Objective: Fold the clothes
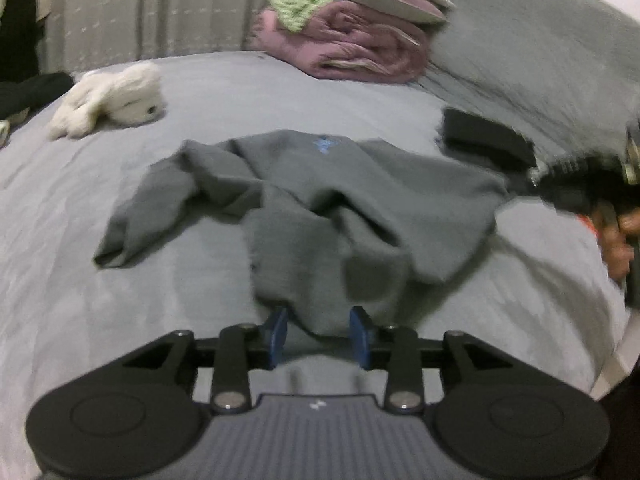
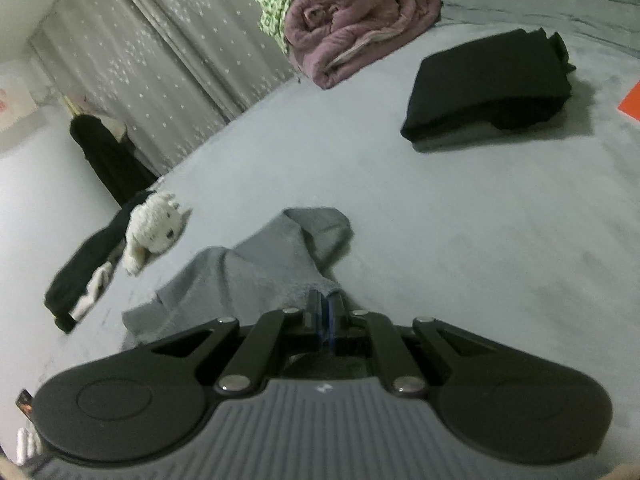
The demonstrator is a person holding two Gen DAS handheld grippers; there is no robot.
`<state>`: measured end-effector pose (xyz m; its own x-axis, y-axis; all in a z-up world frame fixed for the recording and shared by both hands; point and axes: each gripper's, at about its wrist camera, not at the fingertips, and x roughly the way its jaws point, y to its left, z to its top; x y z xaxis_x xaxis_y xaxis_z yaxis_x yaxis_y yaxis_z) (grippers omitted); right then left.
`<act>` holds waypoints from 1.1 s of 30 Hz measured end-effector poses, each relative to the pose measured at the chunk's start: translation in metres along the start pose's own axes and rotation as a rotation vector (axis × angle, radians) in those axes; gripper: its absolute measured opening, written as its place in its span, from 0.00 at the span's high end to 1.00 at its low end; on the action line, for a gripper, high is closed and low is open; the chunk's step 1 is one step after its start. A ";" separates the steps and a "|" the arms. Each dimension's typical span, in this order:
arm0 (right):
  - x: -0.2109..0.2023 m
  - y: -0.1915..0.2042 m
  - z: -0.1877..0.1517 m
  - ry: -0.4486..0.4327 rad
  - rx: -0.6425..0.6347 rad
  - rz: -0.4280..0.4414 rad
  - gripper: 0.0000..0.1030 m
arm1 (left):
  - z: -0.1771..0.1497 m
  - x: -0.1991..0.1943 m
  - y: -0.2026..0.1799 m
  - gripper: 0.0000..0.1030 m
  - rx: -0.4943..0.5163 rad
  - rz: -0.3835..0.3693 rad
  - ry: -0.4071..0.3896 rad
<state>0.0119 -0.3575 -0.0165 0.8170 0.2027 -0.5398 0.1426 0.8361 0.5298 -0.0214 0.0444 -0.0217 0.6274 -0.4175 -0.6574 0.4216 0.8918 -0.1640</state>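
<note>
- Left wrist view: left gripper [image 1: 319,332] was low over the bed [image 1: 100,300], blue pads [image 1: 276,334] apart, jaws partly open.
- Near edge of the grey sweatshirt [image 1: 320,204] hung between the pads; neither pad visibly pressed on it, so no grip there.
- Sweatshirt lay crumpled in the middle of the bed, one sleeve trailing off to the left, small blue logo [image 1: 326,145] near its far edge.
- Picture was blurred, so cloth detail was soft.
- Right gripper [image 1: 568,176] showed at the right edge as a dark blur at the sweatshirt's right end, with a person's hand [image 1: 618,240] behind it.
- Right wrist view: right gripper [image 2: 325,308] had its jaws pinched nearly closed on a fold of the grey sweatshirt [image 2: 256,268], cloth bunched right at the tips.
- Rest of the sweatshirt spread left and away from the jaws on the bed [image 2: 480,260].
- Folded black garment [image 2: 486,88] sat well apart to the upper right, flat on the bed.
- White plush toy [image 2: 154,230] lay left of the sweatshirt, beside a dark garment [image 2: 86,268] at the bed's edge.
- Rolled purple blanket [image 2: 356,20] sat at the far end of the bed, with green patterned cloth [image 2: 276,0] on it.
- Grey curtain [image 2: 160,60] with pale dots hung behind the bed.
</note>
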 end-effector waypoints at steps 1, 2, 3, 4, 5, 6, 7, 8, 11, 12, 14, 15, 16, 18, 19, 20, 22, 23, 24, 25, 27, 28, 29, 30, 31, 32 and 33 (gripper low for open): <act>0.000 -0.001 -0.002 0.007 -0.004 -0.006 0.94 | 0.002 -0.001 0.006 0.64 -0.025 0.004 -0.007; 0.001 -0.003 -0.003 0.012 -0.006 -0.012 0.93 | 0.004 -0.002 0.012 0.62 -0.051 0.013 -0.016; 0.002 -0.004 -0.004 0.016 -0.007 -0.019 0.92 | 0.005 -0.002 0.017 0.59 -0.075 0.024 -0.026; 0.002 -0.006 -0.005 0.019 -0.008 -0.026 0.92 | 0.006 -0.001 0.022 0.59 -0.096 0.037 -0.033; 0.002 -0.008 -0.006 0.023 -0.008 -0.031 0.89 | 0.008 0.001 0.026 0.58 -0.118 0.051 -0.035; 0.002 -0.009 -0.006 0.025 -0.005 -0.036 0.88 | 0.009 0.003 0.030 0.56 -0.140 0.063 -0.039; 0.002 -0.012 -0.007 0.025 0.001 -0.042 0.87 | 0.009 0.005 0.033 0.56 -0.160 0.074 -0.043; 0.003 -0.013 -0.008 0.029 0.006 -0.042 0.87 | 0.010 0.008 0.036 0.55 -0.179 0.082 -0.045; 0.004 -0.017 -0.008 0.037 0.025 -0.037 0.84 | 0.012 0.017 0.044 0.55 -0.235 0.100 -0.058; 0.004 -0.018 -0.008 0.040 0.034 -0.034 0.81 | 0.013 0.020 0.046 0.55 -0.254 0.104 -0.065; 0.005 -0.019 -0.009 0.047 0.053 -0.026 0.55 | 0.014 0.029 0.049 0.55 -0.295 0.109 -0.072; 0.006 -0.019 -0.010 0.053 0.058 -0.016 0.54 | 0.016 0.033 0.051 0.55 -0.317 0.108 -0.075; 0.007 -0.018 -0.010 0.059 0.063 -0.006 0.54 | 0.018 0.038 0.052 0.55 -0.341 0.102 -0.079; 0.009 -0.017 -0.013 0.074 0.065 0.005 0.54 | 0.022 0.048 0.053 0.55 -0.384 0.084 -0.084; 0.011 -0.016 -0.014 0.079 0.060 0.003 0.54 | 0.025 0.052 0.053 0.55 -0.406 0.074 -0.086; 0.013 -0.015 -0.015 0.085 0.056 0.000 0.54 | 0.027 0.057 0.053 0.55 -0.422 0.067 -0.087; 0.017 -0.015 -0.016 0.095 0.053 -0.002 0.54 | 0.032 0.067 0.052 0.55 -0.439 0.058 -0.089; 0.019 -0.014 -0.016 0.099 0.052 -0.003 0.54 | 0.034 0.071 0.051 0.55 -0.445 0.055 -0.087; 0.020 -0.014 -0.016 0.102 0.052 -0.003 0.54 | 0.034 0.074 0.050 0.56 -0.447 0.055 -0.083; 0.022 -0.014 -0.016 0.104 0.052 -0.002 0.54 | 0.035 0.078 0.049 0.56 -0.450 0.056 -0.079; 0.025 -0.013 -0.016 0.108 0.053 0.000 0.54 | 0.037 0.084 0.047 0.57 -0.454 0.057 -0.072; 0.027 -0.013 -0.016 0.107 0.054 0.003 0.54 | 0.037 0.086 0.047 0.57 -0.453 0.057 -0.069; 0.028 -0.013 -0.016 0.106 0.055 0.006 0.54 | 0.037 0.088 0.046 0.59 -0.451 0.058 -0.067; 0.029 -0.012 -0.016 0.106 0.054 0.009 0.54 | 0.038 0.089 0.045 0.64 -0.447 0.056 -0.065; 0.031 -0.011 -0.016 0.104 0.052 0.013 0.54 | 0.038 0.091 0.044 0.67 -0.443 0.054 -0.062; 0.032 -0.010 -0.016 0.102 0.049 0.018 0.54 | 0.039 0.092 0.042 0.71 -0.437 0.053 -0.060; 0.034 -0.008 -0.015 0.100 0.046 0.017 0.54 | 0.039 0.093 0.040 0.75 -0.428 0.054 -0.061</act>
<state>0.0302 -0.3494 -0.0494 0.7600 0.2682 -0.5920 0.1569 0.8082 0.5676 0.0798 0.0348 -0.0606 0.6837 -0.3666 -0.6310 0.0858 0.8990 -0.4294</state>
